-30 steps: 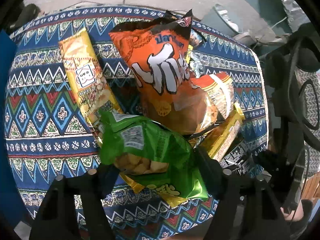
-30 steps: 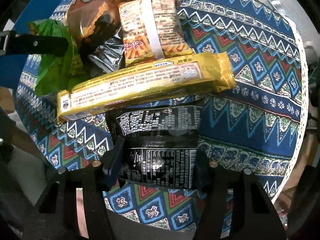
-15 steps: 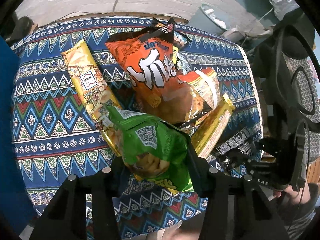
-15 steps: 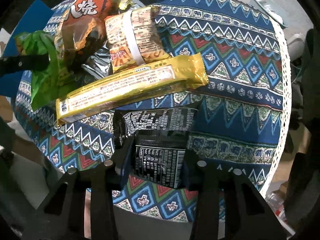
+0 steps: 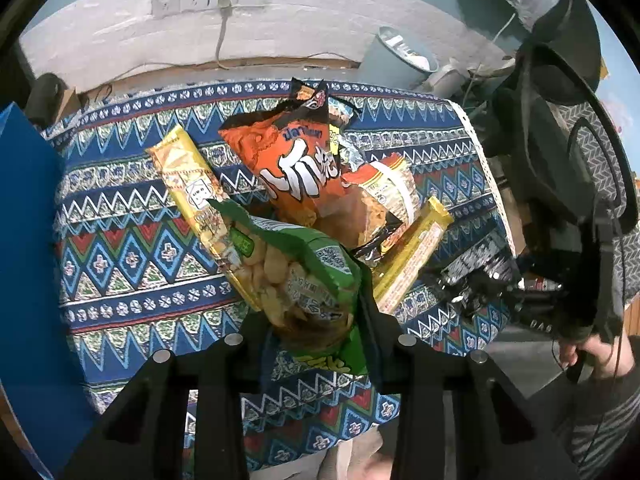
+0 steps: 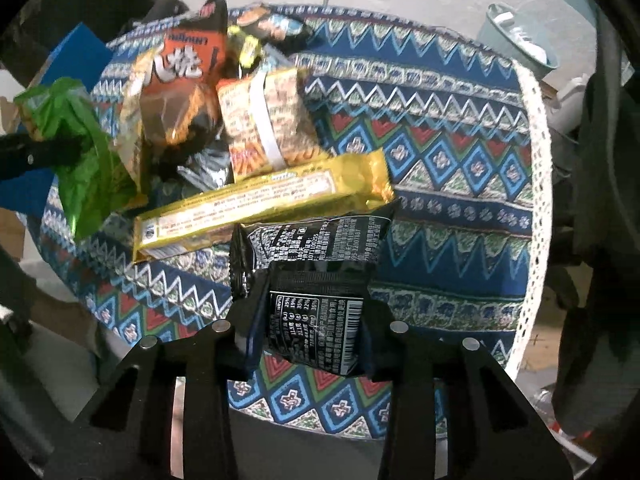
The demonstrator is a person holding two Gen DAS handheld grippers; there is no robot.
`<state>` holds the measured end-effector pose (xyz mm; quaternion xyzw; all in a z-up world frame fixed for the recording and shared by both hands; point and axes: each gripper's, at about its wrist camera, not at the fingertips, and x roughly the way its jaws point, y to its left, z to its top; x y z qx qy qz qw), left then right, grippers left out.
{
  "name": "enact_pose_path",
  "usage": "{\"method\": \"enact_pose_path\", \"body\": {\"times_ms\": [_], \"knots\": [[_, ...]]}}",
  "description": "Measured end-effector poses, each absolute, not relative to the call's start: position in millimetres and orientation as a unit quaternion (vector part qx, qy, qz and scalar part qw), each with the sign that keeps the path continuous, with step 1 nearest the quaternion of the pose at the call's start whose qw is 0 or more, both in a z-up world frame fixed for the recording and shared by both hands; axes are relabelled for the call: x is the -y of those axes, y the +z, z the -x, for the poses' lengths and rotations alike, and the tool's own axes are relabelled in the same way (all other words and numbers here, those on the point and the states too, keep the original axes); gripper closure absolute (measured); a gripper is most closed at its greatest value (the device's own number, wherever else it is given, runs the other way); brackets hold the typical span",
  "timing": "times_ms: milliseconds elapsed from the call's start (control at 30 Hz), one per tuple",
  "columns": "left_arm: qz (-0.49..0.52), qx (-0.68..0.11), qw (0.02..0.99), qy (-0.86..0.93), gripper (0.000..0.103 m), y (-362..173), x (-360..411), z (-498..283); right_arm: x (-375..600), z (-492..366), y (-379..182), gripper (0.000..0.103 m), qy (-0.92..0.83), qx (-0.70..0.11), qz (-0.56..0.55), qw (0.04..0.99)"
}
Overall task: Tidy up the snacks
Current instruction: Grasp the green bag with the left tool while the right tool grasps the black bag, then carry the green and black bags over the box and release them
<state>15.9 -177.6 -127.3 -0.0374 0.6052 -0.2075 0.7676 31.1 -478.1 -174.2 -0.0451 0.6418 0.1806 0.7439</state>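
Pinching the green snack bag [image 5: 316,280] at its lower end, my left gripper [image 5: 320,344] is closing on it, pads pressed to both sides, the bag raised off the counter [image 5: 132,256]. My right gripper [image 6: 316,328] is likewise closing on the black snack packet [image 6: 316,280], clamped at its lower half and lifted clear of the patterned cloth. Just beyond the black packet lies a long gold bar pack [image 6: 260,204], flat on the cloth. Behind that sits a banded cracker pack [image 6: 264,120], with an orange chip bag [image 5: 296,164] leaning over it. A 2nd gold pack [image 5: 196,192] lies left of the orange bag. Farthest back, a grey bucket [image 5: 400,60] stands off the counter.
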Motion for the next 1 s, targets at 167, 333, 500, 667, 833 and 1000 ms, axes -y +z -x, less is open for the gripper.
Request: {"method": "enact_pose_path", "body": {"times_ms": [167,333,500,667,833,1000], "knots": [[0.022,-0.588,0.781,-0.211,0.072,-114,165,-10,481,-37,-150,0.067,0.183,-0.620,0.033,0.763],[0.016,-0.578,0.788,-0.211,0.073,-106,159,-7,479,-40,-134,0.067,0.187,-0.600,0.023,0.778],[0.006,-0.563,0.800,-0.205,0.073,-98,154,-5,466,-43,-122,0.067,0.194,-0.581,0.018,0.791],[-0.020,-0.541,0.818,-0.192,0.073,-87,147,0,451,-47,-108,0.067,0.203,-0.565,0.021,0.799],[-0.031,-0.527,0.829,-0.183,0.073,-79,136,2,433,-52,-92,0.067,0.214,-0.550,0.027,0.807],[-0.045,-0.511,0.841,-0.171,0.073,-70,123,4,414,-56,-76,0.067,0.227,-0.536,0.030,0.812]]}}
